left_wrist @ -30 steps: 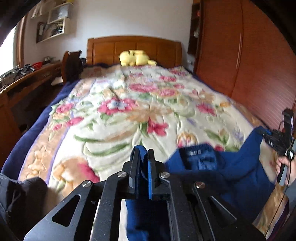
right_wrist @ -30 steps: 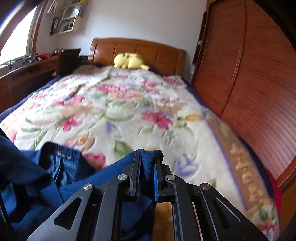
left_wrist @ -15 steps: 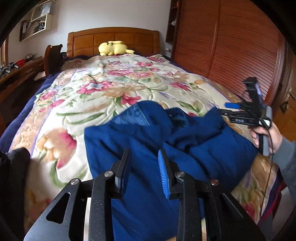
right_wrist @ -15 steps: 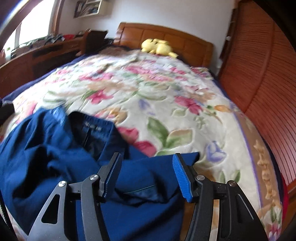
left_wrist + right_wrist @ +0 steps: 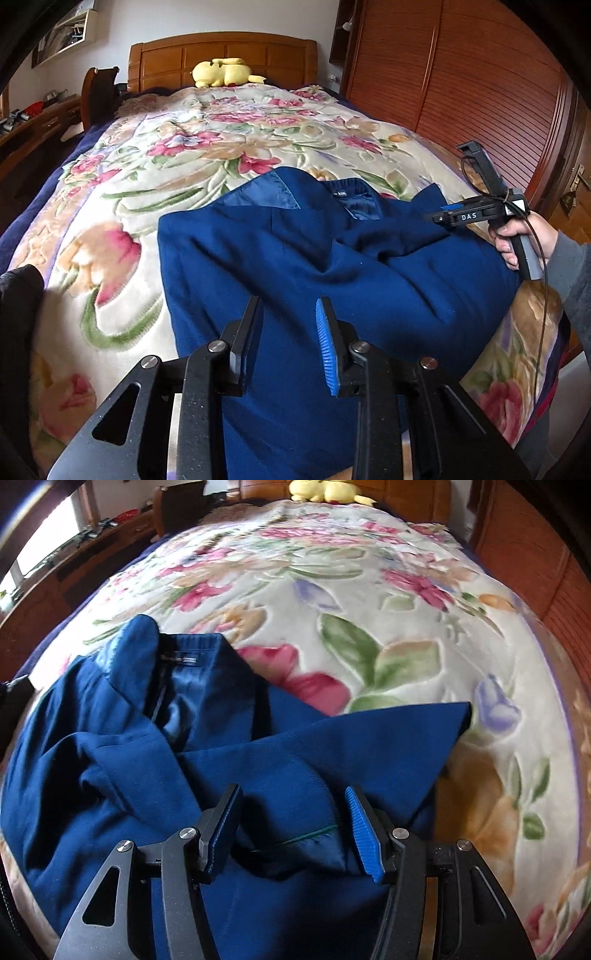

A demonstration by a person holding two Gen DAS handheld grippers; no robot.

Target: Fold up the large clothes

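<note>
A large dark blue jacket lies rumpled on the near end of the bed, collar and label pointing toward the headboard; it also shows in the right wrist view. My left gripper is open and empty, above the jacket's near left part. My right gripper is open and empty, over the jacket's right front panel. The right gripper also shows in the left wrist view, held by a hand at the jacket's right edge.
The bed has a floral blanket and a wooden headboard with a yellow plush toy. A wooden wardrobe stands to the right. A desk and chair stand to the left. A dark garment lies at the near left.
Both grippers were shut on the jacket's edges one second ago. They opened, let the jacket drop onto the bed, and pulled back; the right gripper tilted down over it.
</note>
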